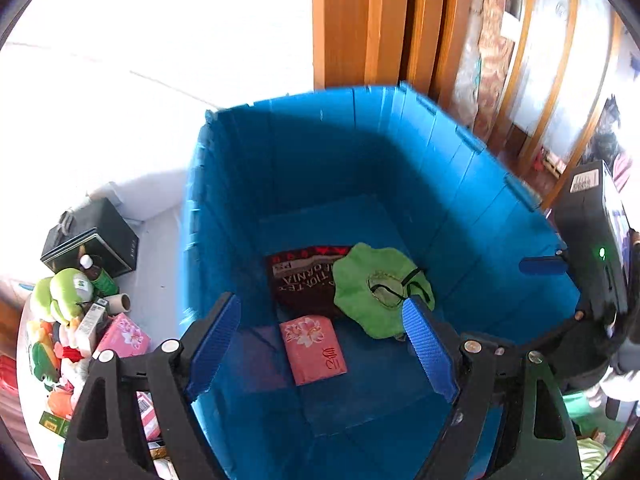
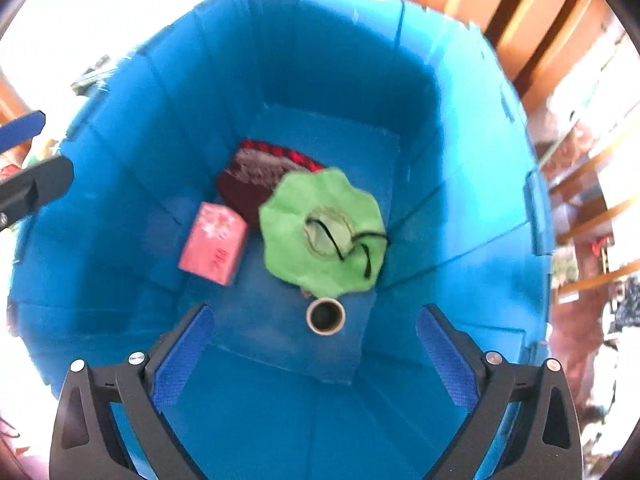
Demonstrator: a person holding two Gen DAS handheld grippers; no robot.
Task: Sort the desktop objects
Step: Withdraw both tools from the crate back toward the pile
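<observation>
A deep blue bin (image 1: pixel 240 184) (image 2: pixel 120 128) holds a pink tissue pack (image 1: pixel 314 350) (image 2: pixel 214 242), a dark red packet (image 1: pixel 300 284) (image 2: pixel 252 178), a green scalloped pouch with a black cord (image 1: pixel 376 292) (image 2: pixel 320 232) and a cardboard tube (image 2: pixel 325 315) standing on end. My left gripper (image 1: pixel 322 344) is open and empty above the bin's near rim. My right gripper (image 2: pixel 314 354) is open and empty above the bin, over the tube. The tube is not visible in the left wrist view.
Left of the bin, the white table (image 1: pixel 156 280) carries a black box (image 1: pixel 90 240), a green plush toy (image 1: pixel 64 292), another pink tissue pack (image 1: pixel 124 338), a cardboard tube (image 1: pixel 118 303) and small boxes. Wooden door frames (image 1: pixel 360 20) stand behind.
</observation>
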